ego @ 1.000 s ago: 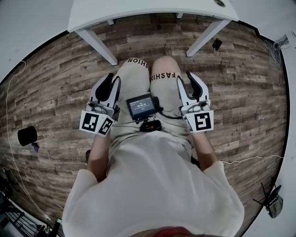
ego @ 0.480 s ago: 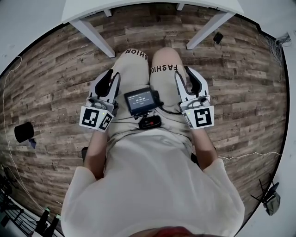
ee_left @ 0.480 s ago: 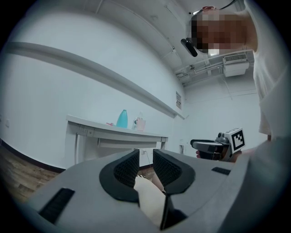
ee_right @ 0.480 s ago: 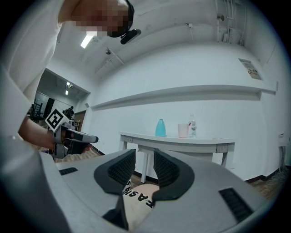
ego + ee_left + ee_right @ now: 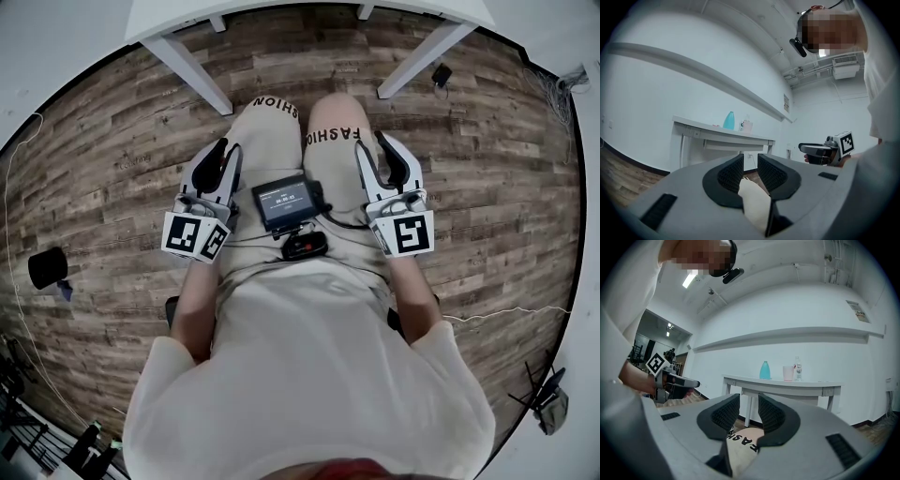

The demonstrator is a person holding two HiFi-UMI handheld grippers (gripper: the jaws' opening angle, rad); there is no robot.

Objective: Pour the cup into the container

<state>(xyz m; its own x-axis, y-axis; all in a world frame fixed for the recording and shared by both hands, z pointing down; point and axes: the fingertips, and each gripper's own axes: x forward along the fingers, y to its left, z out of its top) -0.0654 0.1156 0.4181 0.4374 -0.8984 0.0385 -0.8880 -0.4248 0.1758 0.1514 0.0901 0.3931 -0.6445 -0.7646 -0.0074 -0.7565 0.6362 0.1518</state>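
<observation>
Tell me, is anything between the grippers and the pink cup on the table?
Nothing visible is. The pink cup stands on the white table beside a teal bottle; only wooden floor lies between it and the left gripper and right gripper, both over the person's knees.

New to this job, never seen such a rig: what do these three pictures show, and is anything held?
No robot: a seated person holds a two-jaw tool in each hand. One picture comes from a head camera looking down at the lap, where a small screen rests. The other two look along each tool's jaws. The left tool and right tool are open and empty, held over the thighs. Ahead stands a white table with a teal bottle, a cup and a clear bottle.
</observation>
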